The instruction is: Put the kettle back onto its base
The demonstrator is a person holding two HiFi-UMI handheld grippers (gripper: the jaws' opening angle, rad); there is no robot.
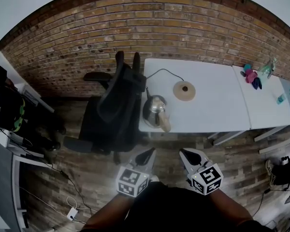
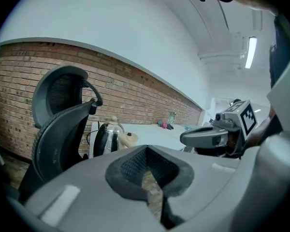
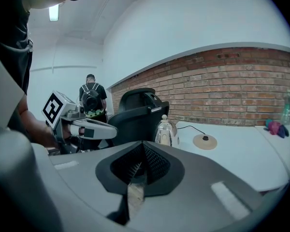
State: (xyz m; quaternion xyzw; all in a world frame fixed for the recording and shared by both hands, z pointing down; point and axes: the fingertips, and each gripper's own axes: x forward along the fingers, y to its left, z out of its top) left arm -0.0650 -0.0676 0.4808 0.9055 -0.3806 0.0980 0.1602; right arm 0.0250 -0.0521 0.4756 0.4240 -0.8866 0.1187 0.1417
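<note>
Kettle (image 1: 154, 111): upright on the white table (image 1: 217, 105), near the front left corner; steel body, pale handle turned toward the front edge.
Base (image 1: 184, 90): round and pale, lying flat on the same table, behind and to the right of the kettle, apart from it; nothing standing on it.
Cord (image 1: 162, 71): thin and black, running over the table from the base toward the left edge.
Left gripper (image 1: 147, 154): held low over the wooden floor, in front of the table and well apart from the kettle; jaws brought together with only a thin slit between, nothing in them.
Right gripper (image 1: 186, 153): just beside the left one, at the same height, pointing toward the table; jaws also together, holding nothing.
Office chair (image 1: 116, 105): black, standing against the left end of the table, very near the kettle.
Brick wall (image 1: 135, 28): behind the table and the chair.
Far right of the table: some small pink and teal things (image 1: 251, 75) and a clear bottle (image 1: 267, 69), well apart from the kettle.
Background in right gripper view: a person (image 3: 90, 100) with a backpack, seen from the back.
</note>
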